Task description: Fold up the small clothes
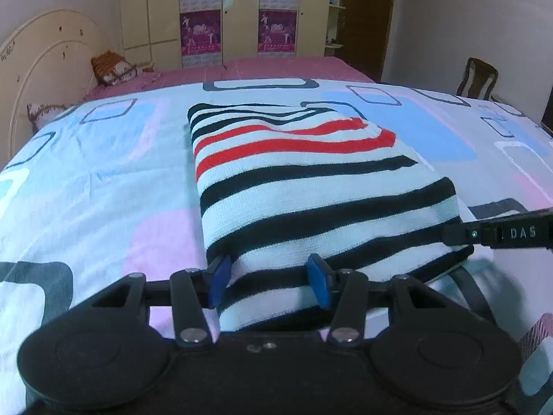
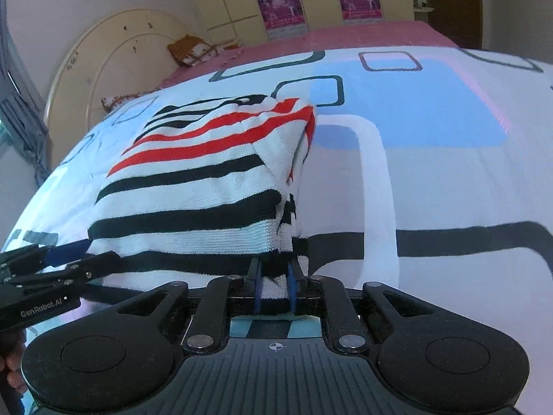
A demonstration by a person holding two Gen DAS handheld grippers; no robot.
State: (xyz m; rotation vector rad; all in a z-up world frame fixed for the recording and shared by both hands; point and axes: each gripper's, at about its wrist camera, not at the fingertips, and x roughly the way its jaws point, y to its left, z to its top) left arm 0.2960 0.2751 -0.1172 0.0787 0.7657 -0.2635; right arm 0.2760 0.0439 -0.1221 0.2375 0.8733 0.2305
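Striped knit top (image 1: 304, 186) – white with black and red bands – lies folded on the patterned sheet (image 1: 103, 180) of the bed. Left gripper (image 1: 269, 282) wide open, blue pads straddling the near hem, not pinching. Right gripper (image 2: 274, 288) nearly closed, clamping the top's near right corner. Pink sheet (image 1: 283, 67), cushion (image 1: 112, 67), headboard (image 1: 38, 65) and wardrobe (image 1: 238, 10) behind. Only the left view shows a chair (image 1: 478, 77); right view shows the top's layered side edge.

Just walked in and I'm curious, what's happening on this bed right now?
A person with two handheld grippers is folding a striped knit top on the patterned bedsheet. The left gripper is open around the near hem; the right gripper pinches the near right corner. The top already lies folded into a rough rectangle.
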